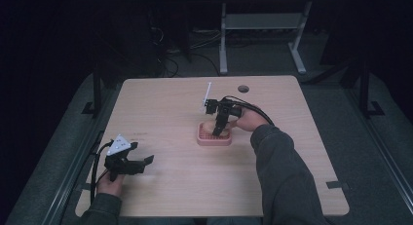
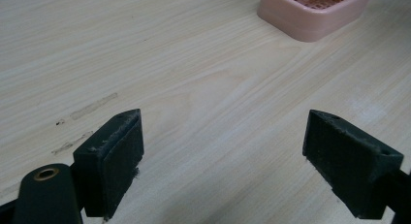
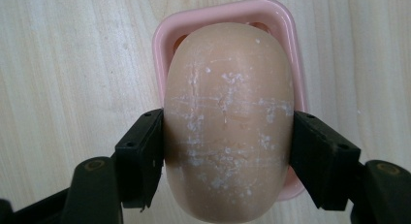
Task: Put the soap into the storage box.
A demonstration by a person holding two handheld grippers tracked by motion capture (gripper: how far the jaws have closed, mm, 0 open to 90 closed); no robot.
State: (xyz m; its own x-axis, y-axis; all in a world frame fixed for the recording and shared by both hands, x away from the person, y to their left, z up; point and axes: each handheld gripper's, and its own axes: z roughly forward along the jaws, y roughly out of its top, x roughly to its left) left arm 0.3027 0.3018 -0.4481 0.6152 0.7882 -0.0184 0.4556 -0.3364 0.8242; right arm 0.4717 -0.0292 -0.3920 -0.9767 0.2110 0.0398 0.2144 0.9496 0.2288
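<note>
Right gripper view: a tan oval soap bar (image 3: pixel 228 122) is clamped between the right gripper (image 3: pixel 228 156) jaws at frame centre, its long axis running bottom to top, over a pink tray (image 3: pixel 286 20). At lower left of the high view, the left gripper (image 1: pixel 141 162) is held wide apart above the table (image 1: pixel 165 113).

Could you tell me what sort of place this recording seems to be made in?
Probably a lab or workshop set up for recording: a bare wooden table with a cable hole, cables on the dark floor, and a metal-framed bench behind.
</note>
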